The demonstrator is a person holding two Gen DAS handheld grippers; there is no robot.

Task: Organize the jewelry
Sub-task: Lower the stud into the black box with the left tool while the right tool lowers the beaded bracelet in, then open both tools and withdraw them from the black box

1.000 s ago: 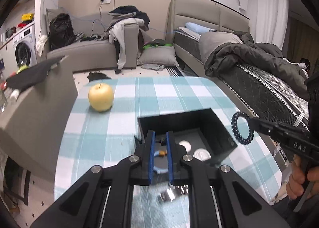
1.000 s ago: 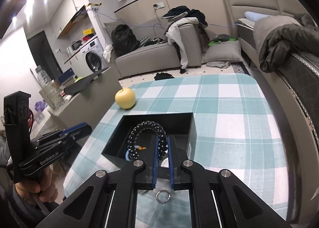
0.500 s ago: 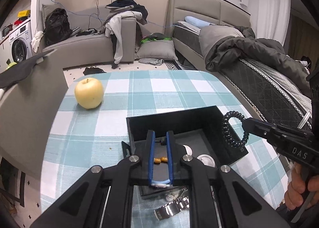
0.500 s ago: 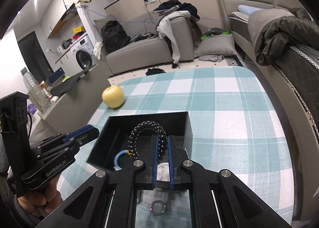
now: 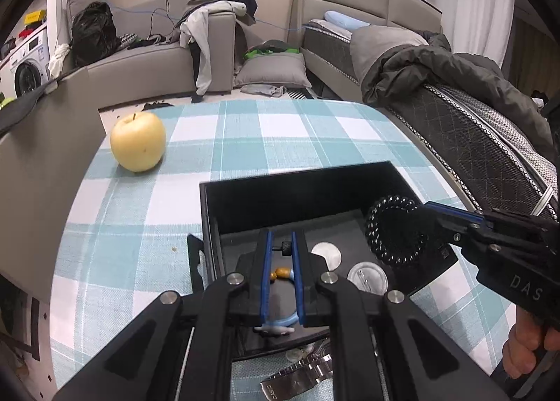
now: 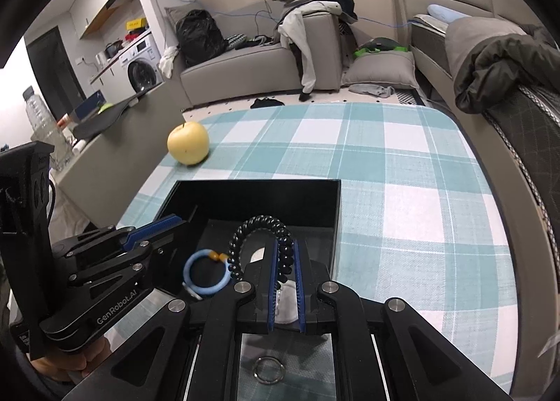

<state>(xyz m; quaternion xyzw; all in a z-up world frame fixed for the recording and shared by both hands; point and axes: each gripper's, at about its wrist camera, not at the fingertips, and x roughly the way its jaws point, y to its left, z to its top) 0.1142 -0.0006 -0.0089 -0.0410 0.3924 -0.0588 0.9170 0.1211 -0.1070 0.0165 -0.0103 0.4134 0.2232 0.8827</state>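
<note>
Plainly, with the left tool (image 5: 281, 273) clamped on the blue bracelet (image 6: 204, 273) and the right tool (image 6: 285, 271) clamped on the black coil bracelet (image 6: 260, 229) over the black box (image 6: 336, 212), crowding could tangle them.

A table (image 5: 266, 142) dressed in a teal-and-white checked cloth carries it all, and out near its far left edge a yellow apple (image 5: 138, 141) sits alone, well clear of everything else. Closer in, an open black box (image 5: 297, 187) rests flat on the cloth, near the table's front. Right at the front edge, a silver metal watch band (image 5: 297, 380) lies on the checks just beside the box's near wall, and in the right wrist view a small metal ring (image 6: 268, 370) lies on the cloth in front of the box too.
</note>
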